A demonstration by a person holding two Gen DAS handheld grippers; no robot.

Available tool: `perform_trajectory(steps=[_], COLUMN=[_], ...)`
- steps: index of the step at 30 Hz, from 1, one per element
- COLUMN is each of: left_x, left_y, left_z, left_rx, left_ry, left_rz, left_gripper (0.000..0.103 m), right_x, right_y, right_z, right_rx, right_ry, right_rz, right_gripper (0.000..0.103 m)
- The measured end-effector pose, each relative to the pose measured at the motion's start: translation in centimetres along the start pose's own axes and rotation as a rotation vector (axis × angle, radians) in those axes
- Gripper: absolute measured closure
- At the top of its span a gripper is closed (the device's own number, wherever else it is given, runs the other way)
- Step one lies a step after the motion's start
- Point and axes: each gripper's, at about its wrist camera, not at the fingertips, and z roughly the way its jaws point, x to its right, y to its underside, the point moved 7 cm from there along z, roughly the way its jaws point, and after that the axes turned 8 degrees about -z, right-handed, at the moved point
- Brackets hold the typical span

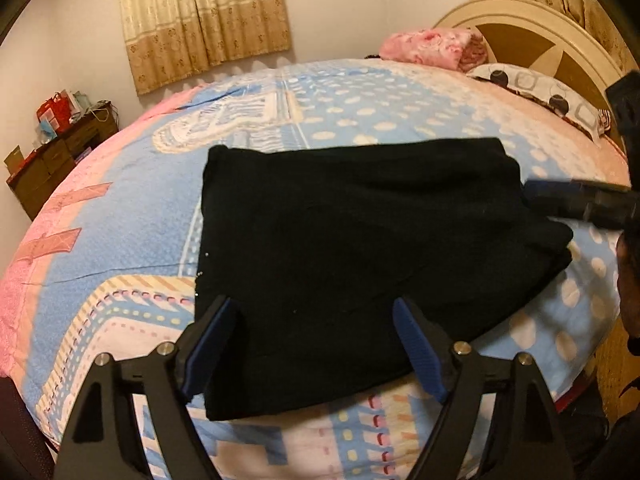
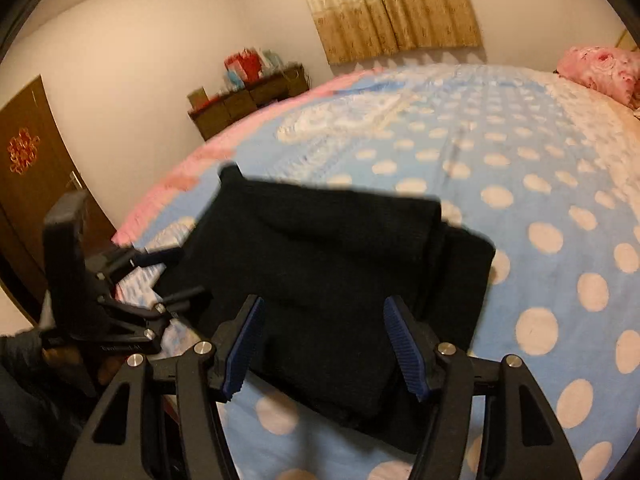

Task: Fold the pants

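The black pants lie folded into a thick rectangle on the bed; they also show in the right wrist view. My left gripper is open, its blue pads astride the near edge of the pants, holding nothing. My right gripper is open over the near right end of the pants, also empty. The right gripper shows in the left wrist view at the pants' right edge. The left gripper shows in the right wrist view at the pants' left edge.
The bed has a blue, pink and white dotted quilt. A pink blanket and a patterned pillow lie by the headboard. A brown dresser with clutter stands by the wall. A door is at the left.
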Motion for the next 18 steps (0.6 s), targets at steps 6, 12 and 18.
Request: perform_trajectory(steps=[6, 12, 18], left_x=[0.4, 0.5, 1.0], left_y=[0.2, 0.1, 0.4], left_z=[0.2, 0.0, 0.3], left_rx=[-0.001, 0.004, 0.002], left_ry=[0.008, 0.01, 0.006], left_rz=[0.01, 0.002, 0.032], left_gripper=[0.019, 0.018, 0.017], right_x=[4.2, 4.2, 5.4], right_y=[-0.8, 0.4, 1.5], right_z=[-0.1, 1.2, 1.0], right_rx=[0.038, 0.009, -0.005], right_ry=[0.074, 0.087, 0.122], right_rz=[0.194, 0.194, 0.194], right_gripper=[0.041, 0.087, 0.093])
